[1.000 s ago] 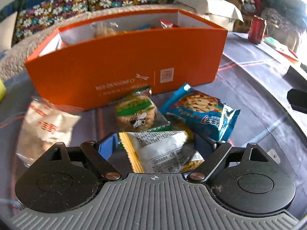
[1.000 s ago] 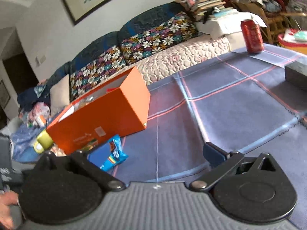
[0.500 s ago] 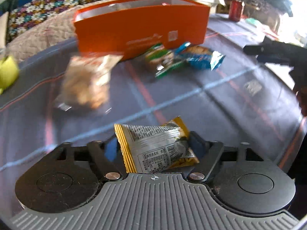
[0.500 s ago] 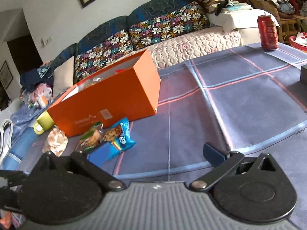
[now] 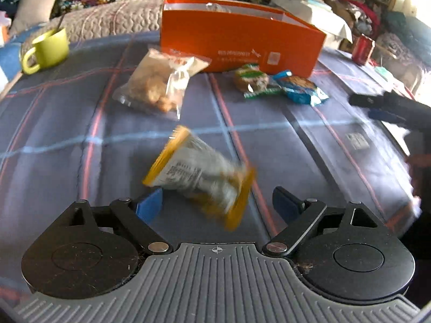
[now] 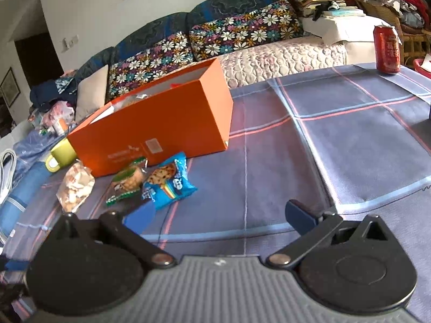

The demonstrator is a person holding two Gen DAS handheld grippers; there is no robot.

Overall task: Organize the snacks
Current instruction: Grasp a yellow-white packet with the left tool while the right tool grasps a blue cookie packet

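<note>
Left gripper (image 5: 216, 206) jaws opening, yellow packet (image 5: 199, 180) loose between, right gripper (image 6: 216, 216) wide, orange box (image 5: 237, 40) beyond.

Green mug (image 5: 47, 49), red soda can (image 6: 387, 49), plaid tablecloth (image 6: 350, 145), floral sofa cushions (image 6: 242, 33)

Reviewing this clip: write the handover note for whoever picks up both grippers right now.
Left gripper: jaws opening, the blurred yellow-and-white snack packet is between them but no longer clamped.
Right gripper: open, empty, above the plaid tablecloth.
Orange box already holds some snacks.
Lying in front of the box: clear bag of puffed snacks, green-wrapped cookie, blue cookie packet.
Left: these four packets are not yet sorted.
</note>
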